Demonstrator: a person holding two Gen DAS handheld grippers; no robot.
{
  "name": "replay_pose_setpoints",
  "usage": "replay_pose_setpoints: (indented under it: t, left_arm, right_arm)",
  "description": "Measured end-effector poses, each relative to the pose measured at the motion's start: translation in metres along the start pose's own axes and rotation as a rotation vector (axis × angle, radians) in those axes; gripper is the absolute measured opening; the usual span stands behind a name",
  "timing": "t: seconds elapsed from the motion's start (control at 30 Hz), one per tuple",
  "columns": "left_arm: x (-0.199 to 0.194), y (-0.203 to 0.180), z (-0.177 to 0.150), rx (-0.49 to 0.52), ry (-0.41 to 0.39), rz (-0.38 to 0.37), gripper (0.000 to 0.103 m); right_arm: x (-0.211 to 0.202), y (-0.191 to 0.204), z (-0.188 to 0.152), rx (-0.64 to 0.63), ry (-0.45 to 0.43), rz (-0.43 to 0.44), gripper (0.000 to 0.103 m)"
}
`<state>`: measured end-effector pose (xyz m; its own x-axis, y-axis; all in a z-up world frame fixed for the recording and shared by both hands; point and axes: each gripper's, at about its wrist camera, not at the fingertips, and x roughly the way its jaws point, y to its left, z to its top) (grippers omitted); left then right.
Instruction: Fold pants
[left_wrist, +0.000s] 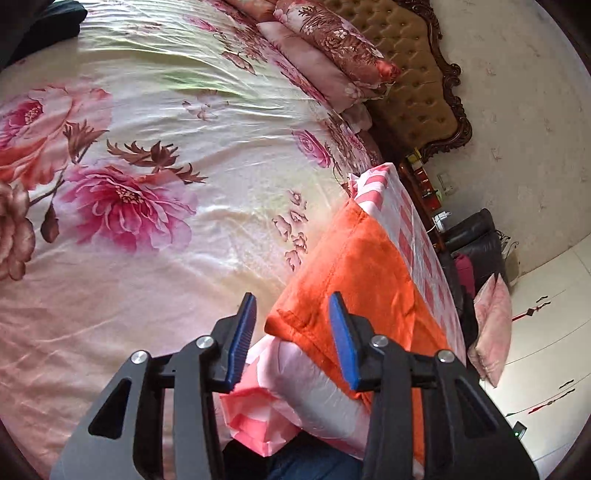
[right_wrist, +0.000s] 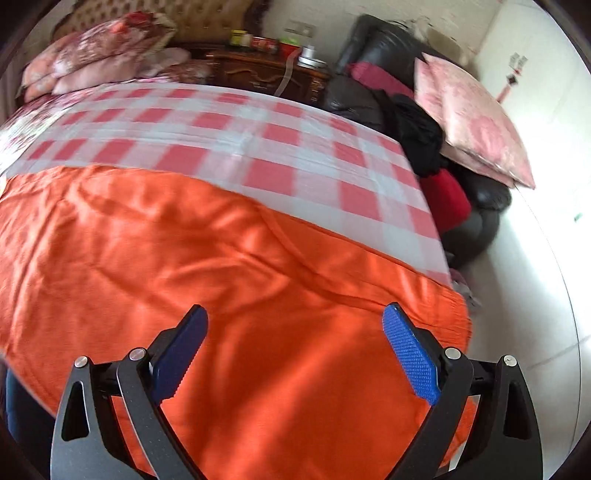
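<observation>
Orange pants lie spread flat on a pink-and-white checked cloth at the near edge of the bed. In the left wrist view the pants show edge-on over a folded pink quilt. My left gripper is open, its blue pads either side of the pants' near corner, not closed on it. My right gripper is wide open just above the middle of the pants, holding nothing.
The floral bedsheet stretches left. Pillows and a tufted headboard lie at the far end. A wooden nightstand, a black sofa with a pink cushion and dark clothes stand beside the bed.
</observation>
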<state>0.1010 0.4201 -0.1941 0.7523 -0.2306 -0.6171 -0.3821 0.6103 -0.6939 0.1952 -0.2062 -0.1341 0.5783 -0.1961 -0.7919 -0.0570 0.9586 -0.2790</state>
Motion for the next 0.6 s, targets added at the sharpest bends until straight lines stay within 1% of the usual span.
replay_pose_setpoints:
  t: [0.03, 0.07, 0.13, 0.27, 0.33, 0.37, 0.4, 0.43, 0.47, 0.53, 0.57, 0.6]
  left_arm:
    - [0.004, -0.002, 0.001, 0.008, 0.009, -0.013, 0.021]
    - [0.005, -0.005, 0.002, 0.029, 0.018, -0.011, 0.011]
    - [0.006, -0.009, 0.004, 0.049, 0.013, 0.003, 0.009]
    - [-0.009, -0.007, 0.005, 0.05, -0.033, -0.002, 0.008]
    - [-0.008, -0.003, 0.002, 0.045, -0.027, 0.006, 0.008]
    - [-0.005, 0.002, 0.0, 0.026, -0.019, 0.007, 0.009]
    - [-0.002, 0.008, -0.001, -0.002, -0.012, 0.002, 0.012]
    - [0.0, 0.017, -0.003, -0.056, -0.004, -0.014, 0.013]
    - [-0.003, 0.025, -0.005, -0.099, -0.013, -0.041, 0.016]
    - [-0.006, 0.042, -0.008, -0.192, -0.028, -0.067, 0.04]
    - [-0.006, 0.05, -0.01, -0.235, -0.032, -0.082, 0.058]
    - [-0.002, 0.059, -0.011, -0.286, -0.016, -0.119, 0.06]
  right_arm:
    - [-0.001, 0.006, 0.0, -0.018, 0.001, 0.0, 0.092]
    - [-0.001, 0.013, 0.0, -0.037, 0.007, 0.002, 0.092]
    - [0.0, 0.02, 0.0, -0.048, 0.015, 0.006, 0.092]
    - [-0.002, 0.026, 0.004, -0.034, 0.022, 0.033, 0.092]
    - [-0.004, 0.029, 0.007, -0.03, 0.019, 0.057, 0.092]
    - [-0.004, 0.031, 0.008, -0.032, 0.019, 0.065, 0.092]
    - [-0.005, 0.033, 0.009, -0.036, 0.018, 0.07, 0.092]
    - [-0.006, 0.036, 0.01, -0.042, 0.015, 0.074, 0.092]
    - [-0.007, 0.038, 0.01, -0.047, 0.012, 0.076, 0.092]
    - [-0.011, 0.041, 0.01, -0.05, 0.005, 0.087, 0.092]
    - [-0.012, 0.043, 0.011, -0.043, 0.008, 0.107, 0.092]
    - [-0.012, 0.044, 0.011, -0.035, 0.011, 0.124, 0.092]
